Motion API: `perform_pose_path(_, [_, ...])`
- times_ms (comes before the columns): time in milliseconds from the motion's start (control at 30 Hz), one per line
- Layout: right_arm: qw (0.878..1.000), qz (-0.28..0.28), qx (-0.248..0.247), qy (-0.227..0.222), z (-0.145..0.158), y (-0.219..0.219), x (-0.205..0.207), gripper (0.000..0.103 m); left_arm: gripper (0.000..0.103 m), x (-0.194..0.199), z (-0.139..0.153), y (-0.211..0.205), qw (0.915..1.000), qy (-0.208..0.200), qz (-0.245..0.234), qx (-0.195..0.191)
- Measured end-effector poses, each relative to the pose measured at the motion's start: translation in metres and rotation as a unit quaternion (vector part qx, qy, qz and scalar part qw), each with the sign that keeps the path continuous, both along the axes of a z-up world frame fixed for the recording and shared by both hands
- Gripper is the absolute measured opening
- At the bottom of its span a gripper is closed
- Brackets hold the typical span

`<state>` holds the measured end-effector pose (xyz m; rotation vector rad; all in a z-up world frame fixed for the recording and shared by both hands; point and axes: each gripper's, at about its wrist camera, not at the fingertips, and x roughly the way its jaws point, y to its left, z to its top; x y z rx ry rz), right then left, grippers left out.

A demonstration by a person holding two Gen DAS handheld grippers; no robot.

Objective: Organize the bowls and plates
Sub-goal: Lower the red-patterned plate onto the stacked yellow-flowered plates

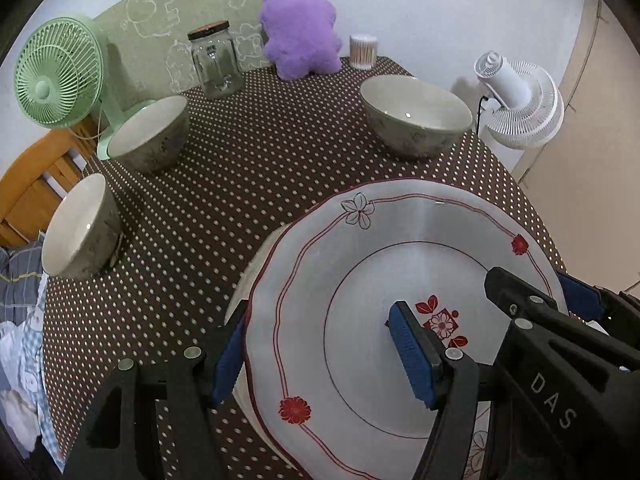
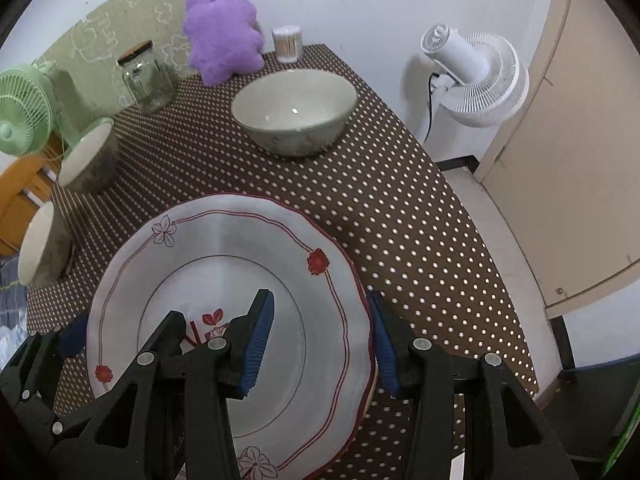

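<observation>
A white plate with red flowers lies on top of another plate on the dotted tablecloth. My left gripper is open and straddles the plate's left rim, one pad over the plate, one outside. My right gripper is open and straddles the plate's right rim in the same way; it also shows in the left wrist view. Three grey-green bowls stand upright: one at the far right, two at the left.
At the table's back stand a green fan, a glass jar, a purple plush toy and a cotton swab tub. A white fan stands off the table's right edge. A wooden chair is at the left.
</observation>
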<state>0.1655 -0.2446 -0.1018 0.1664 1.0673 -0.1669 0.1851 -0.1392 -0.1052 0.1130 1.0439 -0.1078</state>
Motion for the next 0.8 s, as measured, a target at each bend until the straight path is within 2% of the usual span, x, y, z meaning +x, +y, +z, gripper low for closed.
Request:
perform_pose_path(300, [1.000, 0.019, 0.006, 0.023, -0.018, -0.009, -0.002, 0.051, 0.070, -0.004, -0.016, -0.006, 0.9997, 0.020, 0.014, 0.003])
perform_pose_path(800, [0.999, 0.024, 0.012, 0.032, -0.028, -0.008, -0.001, 0.051, 0.070, -0.008, -0.020, -0.012, 0.9995, 0.002, 0.011, 0.031])
